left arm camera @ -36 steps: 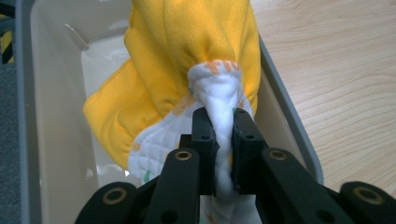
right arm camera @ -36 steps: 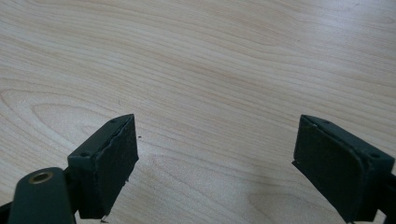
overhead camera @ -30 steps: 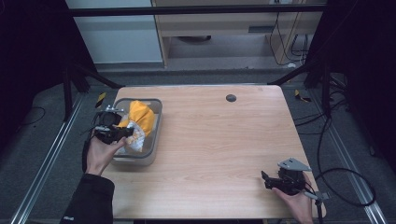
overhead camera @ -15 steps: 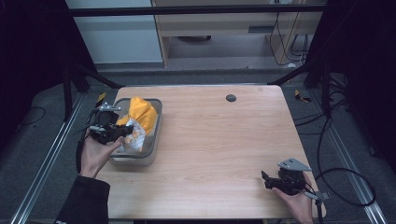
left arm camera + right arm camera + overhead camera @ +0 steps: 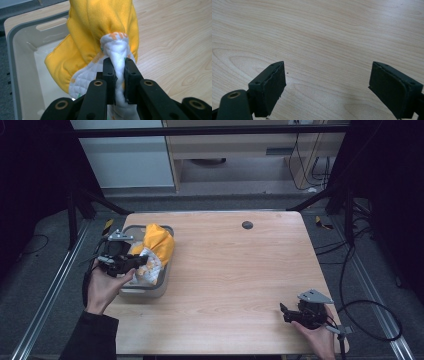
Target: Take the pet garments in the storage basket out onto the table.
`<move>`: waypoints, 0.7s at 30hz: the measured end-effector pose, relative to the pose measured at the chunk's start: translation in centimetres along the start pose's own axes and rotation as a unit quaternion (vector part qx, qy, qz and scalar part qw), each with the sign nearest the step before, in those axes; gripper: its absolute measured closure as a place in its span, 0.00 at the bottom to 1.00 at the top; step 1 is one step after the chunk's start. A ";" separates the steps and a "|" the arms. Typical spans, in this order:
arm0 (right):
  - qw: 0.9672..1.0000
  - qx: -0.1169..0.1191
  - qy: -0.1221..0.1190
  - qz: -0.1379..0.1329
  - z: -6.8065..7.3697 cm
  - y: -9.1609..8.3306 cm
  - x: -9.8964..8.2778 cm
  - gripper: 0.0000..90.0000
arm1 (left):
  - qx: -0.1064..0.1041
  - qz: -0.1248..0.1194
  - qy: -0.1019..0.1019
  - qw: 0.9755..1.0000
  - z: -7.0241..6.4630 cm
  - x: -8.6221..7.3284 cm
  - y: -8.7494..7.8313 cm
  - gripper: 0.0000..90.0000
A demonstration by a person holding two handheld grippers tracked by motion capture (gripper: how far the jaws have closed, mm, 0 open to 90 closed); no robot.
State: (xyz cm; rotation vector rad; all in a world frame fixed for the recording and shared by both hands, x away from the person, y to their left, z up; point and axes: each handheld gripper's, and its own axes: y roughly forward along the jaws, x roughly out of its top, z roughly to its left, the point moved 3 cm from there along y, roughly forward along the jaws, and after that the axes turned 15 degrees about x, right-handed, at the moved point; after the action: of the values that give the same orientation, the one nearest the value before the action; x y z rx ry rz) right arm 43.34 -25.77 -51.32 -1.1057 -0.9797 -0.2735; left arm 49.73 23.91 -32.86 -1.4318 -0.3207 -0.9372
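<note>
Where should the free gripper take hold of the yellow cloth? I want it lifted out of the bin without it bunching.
Probably its loose upper fold, coming from the open table side. The yellow cloth drapes over the grey bin rim there, while the left gripper already pinches the white quilted cloth lower down; the right gripper is open.

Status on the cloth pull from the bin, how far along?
Done: the left tongs are shut on the white quilted cloth, which bunches with the yellow cloth above the grey bin. In hand: lifting that bundle. Left: both cloths hang over the bin, none lies on the wooden table. The right tongs are open over bare wood near the table's front edge.
</note>
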 end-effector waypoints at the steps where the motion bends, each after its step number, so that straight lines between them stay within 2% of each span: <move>1: 1.000 0.000 0.000 0.000 0.0 0.0 0.0 0.15 | -0.002 -0.001 0.003 1.000 -0.2 0.1 -0.1 0.91; 5: 1.000 0.000 0.001 -0.001 0.0 0.0 0.0 0.15 | -0.018 -0.009 0.015 1.000 -1.5 0.5 -0.6 0.91; 11: 1.000 0.000 0.001 -0.001 0.0 0.0 0.0 0.15 | -0.029 -0.015 0.030 0.999 -3.0 1.0 -0.7 0.91; 21: 1.000 0.000 -0.001 -0.002 0.0 -0.1 0.0 0.15 | -0.044 -0.022 0.050 0.998 -4.9 1.6 -0.9 0.91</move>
State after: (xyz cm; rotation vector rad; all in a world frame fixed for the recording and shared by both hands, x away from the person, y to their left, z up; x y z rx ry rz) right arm 43.30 -25.84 -51.27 -1.1052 -0.9832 -0.2764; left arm 48.45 18.91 -31.97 -1.4584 -0.2397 -1.0661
